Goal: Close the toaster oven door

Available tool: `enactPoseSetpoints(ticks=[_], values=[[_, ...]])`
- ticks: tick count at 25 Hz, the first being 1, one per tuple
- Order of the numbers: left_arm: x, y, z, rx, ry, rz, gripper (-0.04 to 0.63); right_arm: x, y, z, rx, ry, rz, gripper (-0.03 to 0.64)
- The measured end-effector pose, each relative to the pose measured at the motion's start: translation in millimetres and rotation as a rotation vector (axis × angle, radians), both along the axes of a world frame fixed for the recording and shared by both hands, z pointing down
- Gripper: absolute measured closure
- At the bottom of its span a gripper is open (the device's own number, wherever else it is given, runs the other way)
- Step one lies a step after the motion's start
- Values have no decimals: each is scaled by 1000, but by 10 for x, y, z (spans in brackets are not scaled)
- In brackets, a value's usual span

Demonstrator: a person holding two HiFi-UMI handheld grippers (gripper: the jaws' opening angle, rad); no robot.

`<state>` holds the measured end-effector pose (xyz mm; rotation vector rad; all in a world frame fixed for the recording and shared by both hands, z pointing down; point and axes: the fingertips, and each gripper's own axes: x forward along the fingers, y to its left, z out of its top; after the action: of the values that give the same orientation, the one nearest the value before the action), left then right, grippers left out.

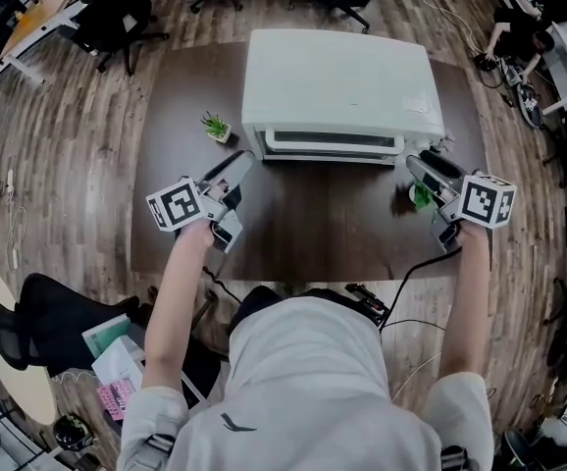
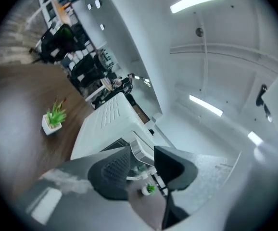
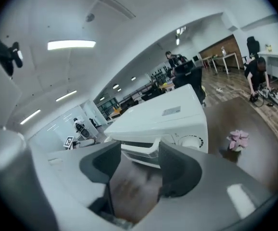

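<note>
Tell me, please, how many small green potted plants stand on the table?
2. One green plant in a white pot sits left of the white toaster oven; the other green plant sits front right, beside the right gripper. More may hide behind it.

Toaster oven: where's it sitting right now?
Head view: the toaster oven sits centre-back on the table, with a potted plant beside its left front corner.

Head view: small plant (image 1: 420, 197) half-hidden behind right gripper (image 1: 423, 161). Left gripper (image 2: 143, 154) jaws block pt of toaster oven (image 2: 107, 121) front. Table (image 3: 129, 189) btwn right jaws: blurred.
</note>
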<state>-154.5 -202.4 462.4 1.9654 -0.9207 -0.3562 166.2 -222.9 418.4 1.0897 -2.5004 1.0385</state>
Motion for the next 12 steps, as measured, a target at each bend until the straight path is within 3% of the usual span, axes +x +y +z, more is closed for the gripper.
enactPoseSetpoints(ticks=[6,10,12], values=[[42,441,-291,329,-285,-107,445,132,408,-314,374,1,184,465],[40,889,-452,548,-566,-244,454,209,733,-190,495,68,317,551],[8,1132,-443,609,-671,-313,483,218,920,-92,537,97,359,600]])
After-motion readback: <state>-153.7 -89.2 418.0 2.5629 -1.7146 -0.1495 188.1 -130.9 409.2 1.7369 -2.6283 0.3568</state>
